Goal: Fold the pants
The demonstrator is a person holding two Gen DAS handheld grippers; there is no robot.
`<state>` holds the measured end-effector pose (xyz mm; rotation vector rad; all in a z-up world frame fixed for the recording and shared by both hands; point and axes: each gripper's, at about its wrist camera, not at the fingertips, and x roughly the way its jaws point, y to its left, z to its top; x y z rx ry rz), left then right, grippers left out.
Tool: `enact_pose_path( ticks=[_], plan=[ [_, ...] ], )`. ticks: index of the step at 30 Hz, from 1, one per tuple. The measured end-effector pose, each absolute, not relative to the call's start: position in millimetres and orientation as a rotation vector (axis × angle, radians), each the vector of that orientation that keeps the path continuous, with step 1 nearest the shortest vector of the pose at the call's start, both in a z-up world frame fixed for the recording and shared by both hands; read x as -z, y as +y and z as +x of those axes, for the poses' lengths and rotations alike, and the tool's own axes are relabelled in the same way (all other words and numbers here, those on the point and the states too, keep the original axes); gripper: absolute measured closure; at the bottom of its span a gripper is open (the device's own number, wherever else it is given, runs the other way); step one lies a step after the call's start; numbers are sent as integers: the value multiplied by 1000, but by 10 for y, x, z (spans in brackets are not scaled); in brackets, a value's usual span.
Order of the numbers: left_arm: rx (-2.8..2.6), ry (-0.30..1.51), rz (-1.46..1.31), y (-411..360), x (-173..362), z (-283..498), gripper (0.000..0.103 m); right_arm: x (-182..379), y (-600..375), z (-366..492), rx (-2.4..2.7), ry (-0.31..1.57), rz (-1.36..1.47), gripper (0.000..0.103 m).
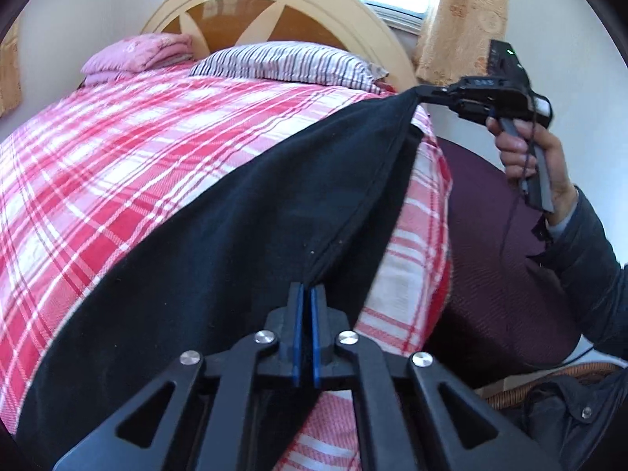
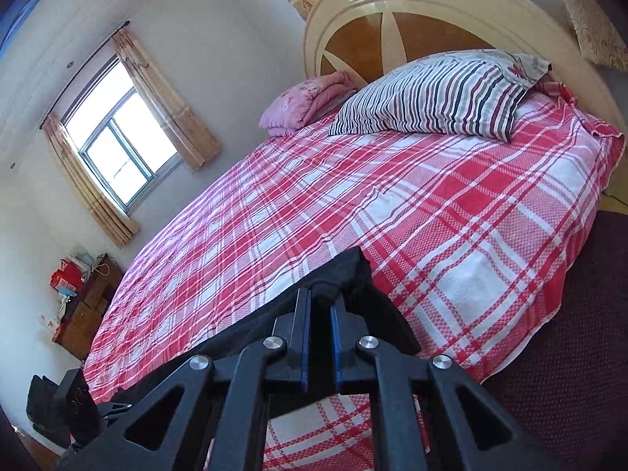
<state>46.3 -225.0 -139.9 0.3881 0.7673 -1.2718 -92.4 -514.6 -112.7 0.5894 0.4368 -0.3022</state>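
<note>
Black pants [image 1: 235, 235] hang stretched over a bed with a red and white plaid sheet [image 1: 117, 165]. My left gripper [image 1: 307, 290] is shut on one edge of the pants, close to the camera. My right gripper [image 1: 422, 92] shows in the left wrist view at the upper right, shut on the far corner of the pants, held by a hand. In the right wrist view my right gripper [image 2: 320, 294] pinches a bunched black corner of the pants [image 2: 345, 271] above the sheet [image 2: 431, 204]. The pants span taut between the two grippers.
A striped pillow [image 2: 431, 94] and a folded pink blanket [image 2: 302, 102] lie by the cream headboard [image 2: 392, 8]. A dark maroon rug [image 1: 498, 259] lies beside the bed. A window with curtains [image 2: 117, 145] and a cluttered wooden cabinet [image 2: 86, 306] stand at the left.
</note>
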Motion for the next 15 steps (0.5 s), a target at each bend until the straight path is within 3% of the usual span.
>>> enact_pose_path(
  ticks=[15],
  plan=[
    [1284,754,460,-2321,1563,247,99,1475,-5337,-1005,377,512,624,95]
  ],
)
